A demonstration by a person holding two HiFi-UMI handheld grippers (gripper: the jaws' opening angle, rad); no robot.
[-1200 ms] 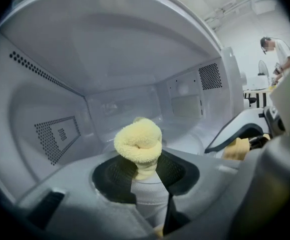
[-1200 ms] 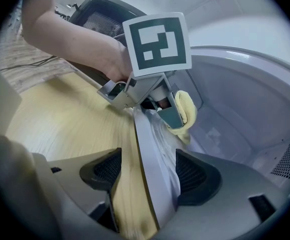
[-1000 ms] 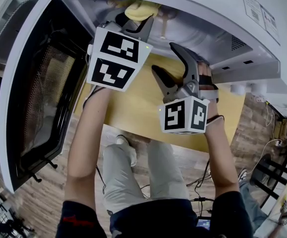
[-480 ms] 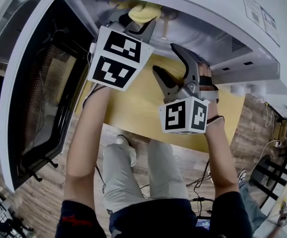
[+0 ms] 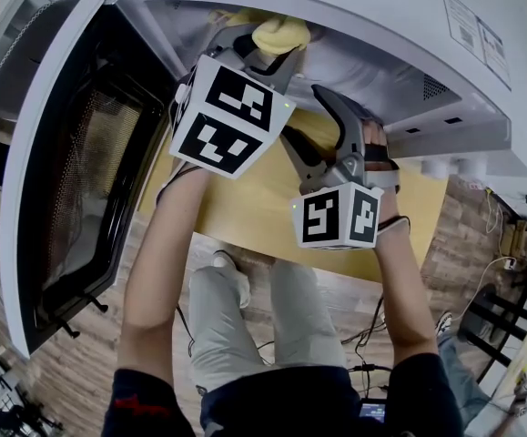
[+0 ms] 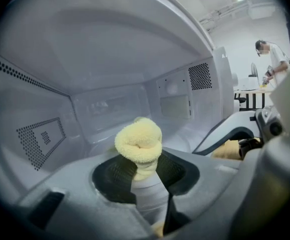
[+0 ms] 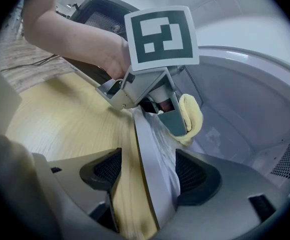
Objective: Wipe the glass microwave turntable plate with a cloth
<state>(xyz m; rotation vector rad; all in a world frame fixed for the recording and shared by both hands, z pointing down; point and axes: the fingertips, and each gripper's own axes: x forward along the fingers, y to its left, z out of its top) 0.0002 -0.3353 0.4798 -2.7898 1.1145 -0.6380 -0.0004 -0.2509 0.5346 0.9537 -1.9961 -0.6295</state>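
Note:
The glass turntable plate [image 7: 154,156] stands edge-on between the jaws of my right gripper [image 7: 150,179], which is shut on its rim. A yellow cloth [image 5: 280,35] is bunched in my left gripper [image 5: 265,55], shut on it, at the mouth of the open microwave [image 5: 381,66]. In the right gripper view the cloth [image 7: 192,118] presses against the plate's far face, beside the left gripper [image 7: 171,115]. In the left gripper view the cloth [image 6: 138,141] sits above the pale plate edge [image 6: 150,196]. My right gripper [image 5: 315,124] sits just below the left. The clear plate is hard to make out in the head view.
The microwave door [image 5: 72,171] hangs open at the left. A light wooden tabletop [image 5: 245,203] lies under both grippers. The grey cavity walls [image 6: 109,94] close in round the left gripper. A person [image 6: 276,54] stands far off in the room.
My left gripper has moved right and farther toward the microwave, carrying the cloth across the plate. The right gripper has barely shifted.

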